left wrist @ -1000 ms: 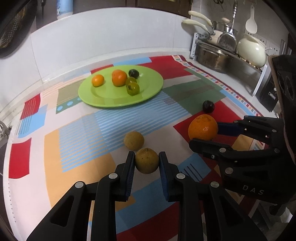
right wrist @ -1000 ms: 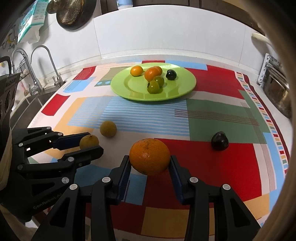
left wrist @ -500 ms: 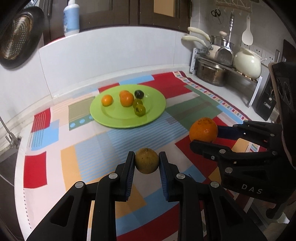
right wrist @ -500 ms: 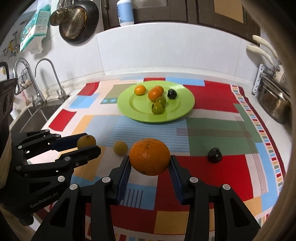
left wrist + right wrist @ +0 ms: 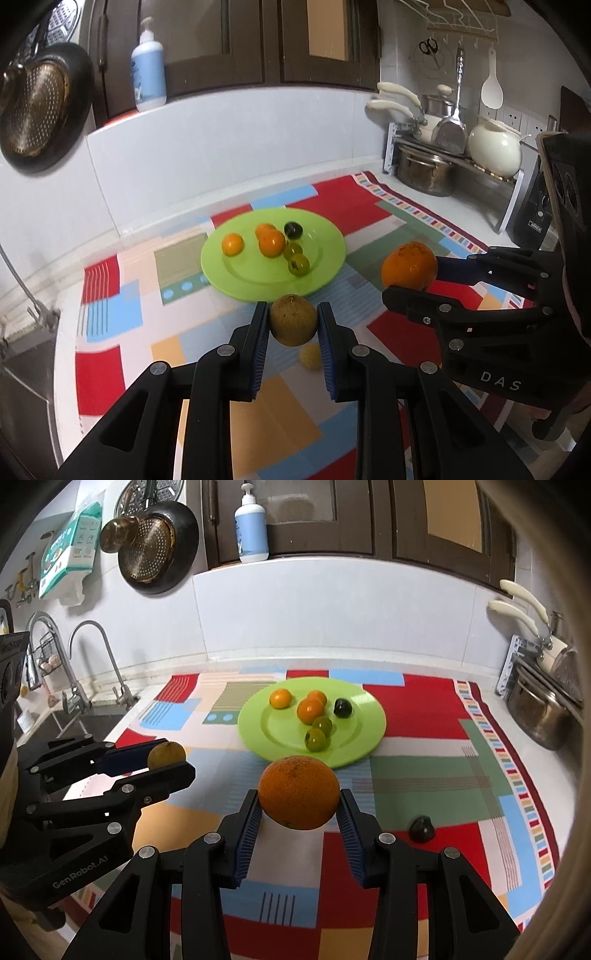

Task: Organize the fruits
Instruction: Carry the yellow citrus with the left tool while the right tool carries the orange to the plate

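My left gripper (image 5: 293,324) is shut on a small brownish-yellow fruit (image 5: 293,319) and holds it well above the cloth; it also shows in the right wrist view (image 5: 167,754). My right gripper (image 5: 298,806) is shut on a large orange (image 5: 298,792), also lifted, seen at right in the left wrist view (image 5: 409,266). A green plate (image 5: 317,280) lies ahead with several small orange, green and dark fruits. Another small yellow fruit (image 5: 310,356) lies on the cloth below my left gripper. A dark fruit (image 5: 422,828) lies on the cloth at right.
A patchwork cloth (image 5: 424,716) covers the counter. A sink with taps (image 5: 88,664) is at the left. A rack with pots (image 5: 424,173) and a white kettle (image 5: 495,149) stands at the right. A white backsplash (image 5: 332,620) runs behind the plate.
Both grippers have risen from the cloth with their fruits and now sit higher, with the plate farther below and ahead. One small yellow fruit stays on the cloth.
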### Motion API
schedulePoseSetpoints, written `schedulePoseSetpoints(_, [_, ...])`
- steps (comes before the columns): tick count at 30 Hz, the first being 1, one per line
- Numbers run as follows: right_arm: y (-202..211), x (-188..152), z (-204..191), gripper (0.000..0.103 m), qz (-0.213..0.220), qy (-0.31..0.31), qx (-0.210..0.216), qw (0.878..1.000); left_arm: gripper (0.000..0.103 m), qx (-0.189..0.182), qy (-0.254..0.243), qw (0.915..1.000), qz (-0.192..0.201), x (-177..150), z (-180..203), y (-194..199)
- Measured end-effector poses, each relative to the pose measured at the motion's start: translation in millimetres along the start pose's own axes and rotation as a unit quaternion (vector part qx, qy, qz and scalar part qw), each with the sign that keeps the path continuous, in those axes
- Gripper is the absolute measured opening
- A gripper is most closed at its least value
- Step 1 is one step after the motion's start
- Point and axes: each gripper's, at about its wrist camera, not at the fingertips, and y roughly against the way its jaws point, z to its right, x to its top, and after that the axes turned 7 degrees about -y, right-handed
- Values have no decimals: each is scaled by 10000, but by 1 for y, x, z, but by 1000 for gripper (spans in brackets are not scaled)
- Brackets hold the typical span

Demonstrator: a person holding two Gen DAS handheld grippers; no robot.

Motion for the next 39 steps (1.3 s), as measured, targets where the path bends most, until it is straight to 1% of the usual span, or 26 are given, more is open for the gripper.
schedulePoseSetpoints(10, [-11, 29, -2, 43, 88, -104, -33, 9999, 26, -20, 9, 9998, 206, 26, -23, -13])
schedulePoseSetpoints(21, [-41, 64, 0, 43, 82, -117, -138, 9998, 26, 107, 2, 9998, 181, 51, -47, -44])
schedulePoseSetpoints(26, [-59, 77, 5, 43, 2, -118, -199, 9997, 26, 113, 32, 9999, 89, 57, -53, -63])
schedulePoseSetpoints(31, [-80, 86, 14, 43, -117, -256, -243, 9993, 26, 75, 96, 9999, -51, 62, -59, -87])
schedulePoseSetpoints(39, [-119, 94, 28, 43, -424, -430, -254, 9979, 26, 12, 154, 9995, -283, 63, -66, -124])
